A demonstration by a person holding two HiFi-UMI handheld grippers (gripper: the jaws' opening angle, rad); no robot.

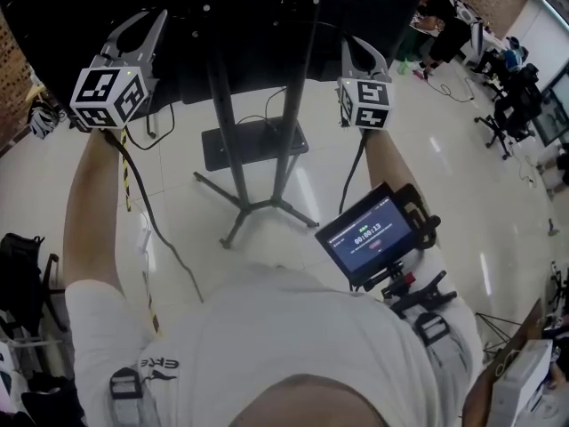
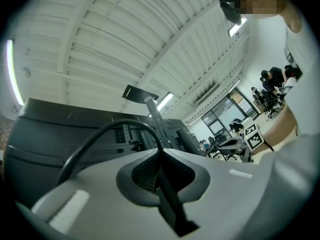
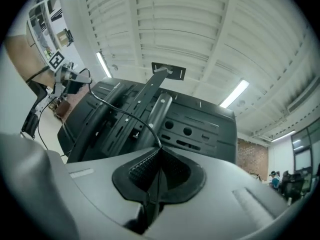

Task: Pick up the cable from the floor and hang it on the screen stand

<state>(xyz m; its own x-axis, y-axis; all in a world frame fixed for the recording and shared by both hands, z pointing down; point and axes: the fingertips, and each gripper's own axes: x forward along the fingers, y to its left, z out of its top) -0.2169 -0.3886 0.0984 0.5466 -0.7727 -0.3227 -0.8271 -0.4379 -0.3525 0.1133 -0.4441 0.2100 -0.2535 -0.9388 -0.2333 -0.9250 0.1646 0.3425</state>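
Observation:
The black screen (image 1: pixel 267 16) stands on a stand with two poles (image 1: pixel 224 123) and spread legs (image 1: pixel 258 207). My left gripper (image 1: pixel 153 18) is raised at the screen's left side and my right gripper (image 1: pixel 353 43) at its right side. In the left gripper view the left gripper (image 2: pixel 160 150) is shut on a black cable (image 2: pixel 95 136) that arcs out to the left before the screen's back (image 2: pixel 45 139). In the right gripper view the right gripper (image 3: pixel 160 148) is shut on the thin cable (image 3: pixel 120 113), which runs up and left across the screen's back (image 3: pixel 200 124). In the head view the dark screen hides the held cable.
A black base plate (image 1: pixel 253 142) lies behind the stand. A dark cord (image 1: pixel 169 247) trails over the glossy floor at the left. A small monitor (image 1: pixel 373 236) sits on the person's chest rig. Office chairs (image 1: pixel 507 114) stand far right, and a black bag (image 1: pixel 22 265) at the left edge.

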